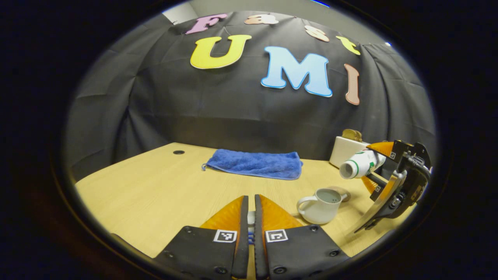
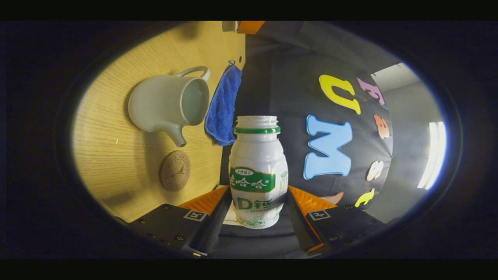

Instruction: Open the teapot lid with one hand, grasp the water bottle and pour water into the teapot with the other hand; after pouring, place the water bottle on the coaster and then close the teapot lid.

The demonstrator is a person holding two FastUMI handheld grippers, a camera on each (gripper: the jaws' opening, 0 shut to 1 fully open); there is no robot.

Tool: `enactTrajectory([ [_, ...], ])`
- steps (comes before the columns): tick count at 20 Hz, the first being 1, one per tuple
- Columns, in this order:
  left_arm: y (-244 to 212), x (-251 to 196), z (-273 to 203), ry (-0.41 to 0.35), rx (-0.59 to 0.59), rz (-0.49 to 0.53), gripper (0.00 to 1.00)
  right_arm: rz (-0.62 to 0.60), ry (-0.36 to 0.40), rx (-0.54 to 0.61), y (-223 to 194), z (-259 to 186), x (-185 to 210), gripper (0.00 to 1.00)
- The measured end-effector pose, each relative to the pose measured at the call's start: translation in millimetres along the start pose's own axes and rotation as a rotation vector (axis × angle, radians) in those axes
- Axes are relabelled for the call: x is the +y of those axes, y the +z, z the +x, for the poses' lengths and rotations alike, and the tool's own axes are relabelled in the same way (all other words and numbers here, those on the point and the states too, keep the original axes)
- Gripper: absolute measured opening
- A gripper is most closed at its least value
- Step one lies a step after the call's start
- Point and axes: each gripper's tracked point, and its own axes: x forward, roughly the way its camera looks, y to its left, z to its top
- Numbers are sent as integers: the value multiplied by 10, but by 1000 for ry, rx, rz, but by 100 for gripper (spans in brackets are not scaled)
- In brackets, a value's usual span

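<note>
The white teapot (image 1: 321,204) stands open on the wooden table, with no lid on it; I also see the teapot (image 2: 167,103) in the right gripper view. My right gripper (image 2: 256,202) is shut on the white water bottle (image 2: 256,163). In the left gripper view the bottle (image 1: 360,165) lies tipped on its side in the air, its open mouth pointing toward the teapot from the upper right. No water shows. My left gripper (image 1: 251,202) is nearly closed on a small white piece, apparently the teapot lid (image 1: 251,217). A round brown coaster (image 2: 175,170) lies beside the spout.
A folded blue towel (image 1: 255,163) lies at the back of the table (image 1: 155,186). A white box (image 1: 344,149) with a brown object (image 1: 352,135) on top stands at the back right, behind the bottle.
</note>
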Motion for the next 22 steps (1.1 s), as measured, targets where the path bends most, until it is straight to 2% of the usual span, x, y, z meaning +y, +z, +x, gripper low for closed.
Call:
enactTrajectory([
  [10, -38, 1, -1, -2, 5, -5, 13, -41, -24, -22, 45, 33, -154, 79],
  [11, -36, 3, -2, -2, 5, -6, 17, -45, -28, -23, 49, 37, -172, 79],
  [12, -32, 7, -2, -2, 5, -7, 13, -49, -30, -25, 53, 38, -188, 79],
  [21, -31, 10, -21, -2, 6, -10, 13, -71, -49, -37, 58, 52, -297, 79],
  [22, -28, 7, -15, -2, 6, -10, 17, -73, -53, -37, 52, 55, -312, 79],
])
